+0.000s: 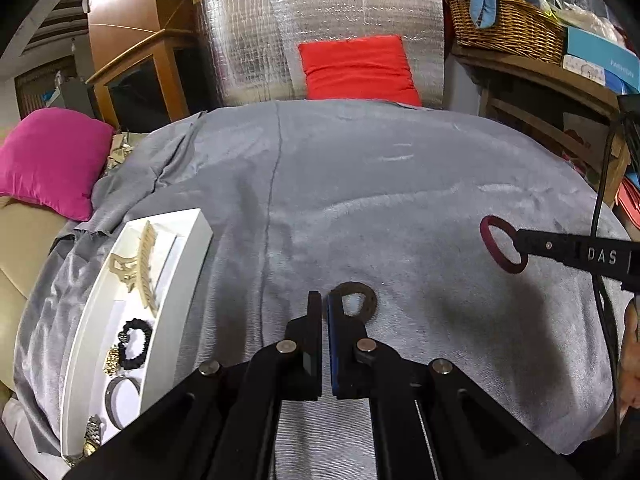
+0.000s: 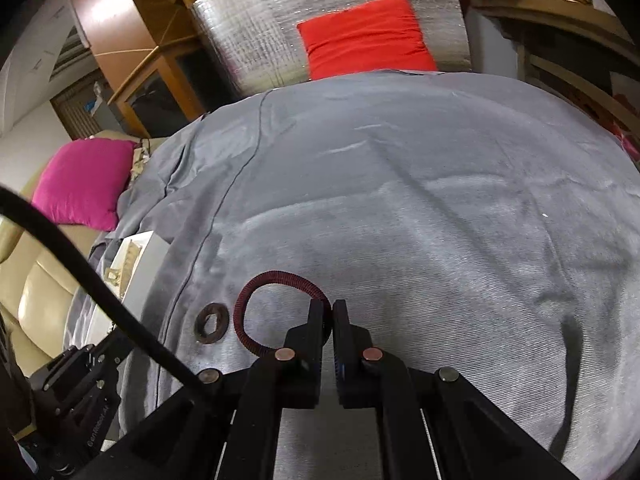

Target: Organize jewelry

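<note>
A: Left view: left claw (image 1: 324,304) closed, empty, beside the dark ring (image 1: 357,303); tray (image 1: 192,236) of jewelry far left.

B: Right view: right claw (image 2: 328,312) pinches the maroon band (image 2: 276,276) above the gray cloth (image 2: 440,200).

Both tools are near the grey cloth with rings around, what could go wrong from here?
1. The right tool pinches the dark red ring only at its edge; it might slip out before reaching the white tray.
2. The left tool is shut with the brown ring lying just beside it, so it may knock it.
</note>
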